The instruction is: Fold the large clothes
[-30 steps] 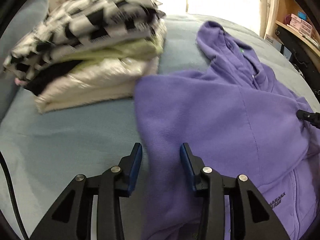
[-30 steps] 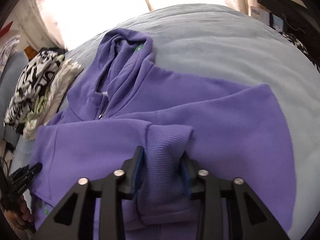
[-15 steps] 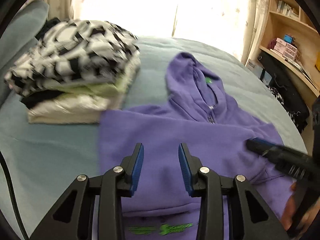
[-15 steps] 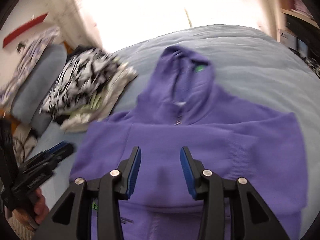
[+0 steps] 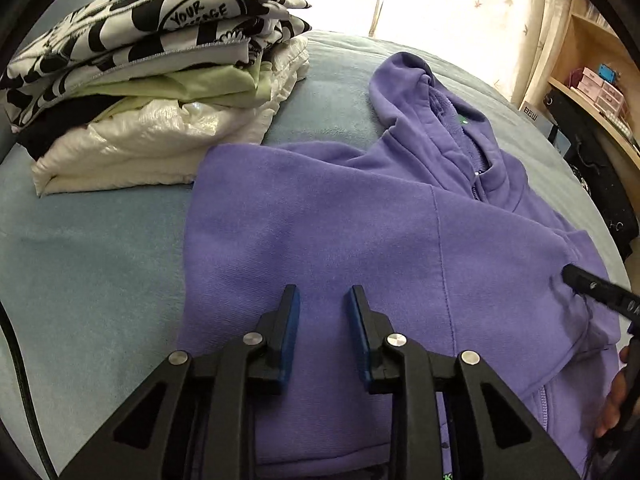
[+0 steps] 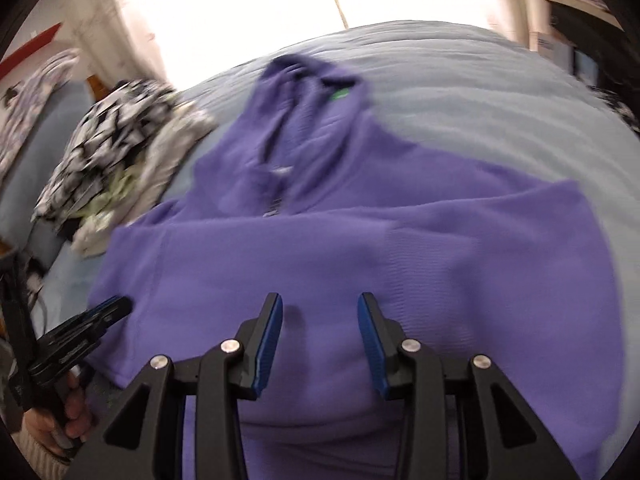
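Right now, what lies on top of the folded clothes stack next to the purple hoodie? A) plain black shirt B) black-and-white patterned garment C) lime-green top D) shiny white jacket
B: the black-and-white patterned garment is the top layer of the stack, with lime-green, black and shiny white pieces under it, left of the purple hoodie.

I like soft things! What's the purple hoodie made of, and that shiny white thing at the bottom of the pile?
Purple hoodie: likely cotton fleece, matte, fuzzy inside the hood. Shiny white thing: probably thin nylon or polyester, glossy and crinkled.
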A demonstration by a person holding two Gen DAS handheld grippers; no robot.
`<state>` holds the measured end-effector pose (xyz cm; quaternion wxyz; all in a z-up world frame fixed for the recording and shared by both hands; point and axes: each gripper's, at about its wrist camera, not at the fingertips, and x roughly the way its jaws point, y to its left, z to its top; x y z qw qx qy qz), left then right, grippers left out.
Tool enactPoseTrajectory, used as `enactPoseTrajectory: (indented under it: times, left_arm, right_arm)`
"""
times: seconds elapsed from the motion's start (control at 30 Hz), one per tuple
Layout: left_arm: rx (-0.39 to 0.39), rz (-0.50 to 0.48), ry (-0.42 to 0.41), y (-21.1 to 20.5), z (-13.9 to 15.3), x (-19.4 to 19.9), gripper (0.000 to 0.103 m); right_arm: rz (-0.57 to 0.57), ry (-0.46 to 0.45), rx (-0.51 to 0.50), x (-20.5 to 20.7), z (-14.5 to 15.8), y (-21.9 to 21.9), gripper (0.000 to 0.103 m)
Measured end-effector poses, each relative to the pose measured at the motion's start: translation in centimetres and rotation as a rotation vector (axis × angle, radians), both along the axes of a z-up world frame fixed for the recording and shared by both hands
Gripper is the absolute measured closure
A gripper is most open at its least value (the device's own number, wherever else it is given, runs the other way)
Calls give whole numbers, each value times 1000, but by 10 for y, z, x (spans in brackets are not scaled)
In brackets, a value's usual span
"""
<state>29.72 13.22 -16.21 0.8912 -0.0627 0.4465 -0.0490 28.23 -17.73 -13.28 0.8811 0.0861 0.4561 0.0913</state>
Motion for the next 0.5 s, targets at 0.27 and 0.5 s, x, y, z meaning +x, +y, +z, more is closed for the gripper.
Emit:
enactPoseTrajectory:
  times: [0.27, 0.5]
  left_arm:
    - [8, 15, -70, 7, 49, -19, 78]
    - [29, 5, -148, 9, 104, -56, 70]
  right_arm:
    - [-69, -5, 26, -15, 23, -19, 62]
    - [-61, -43, 61, -54, 54, -12, 62]
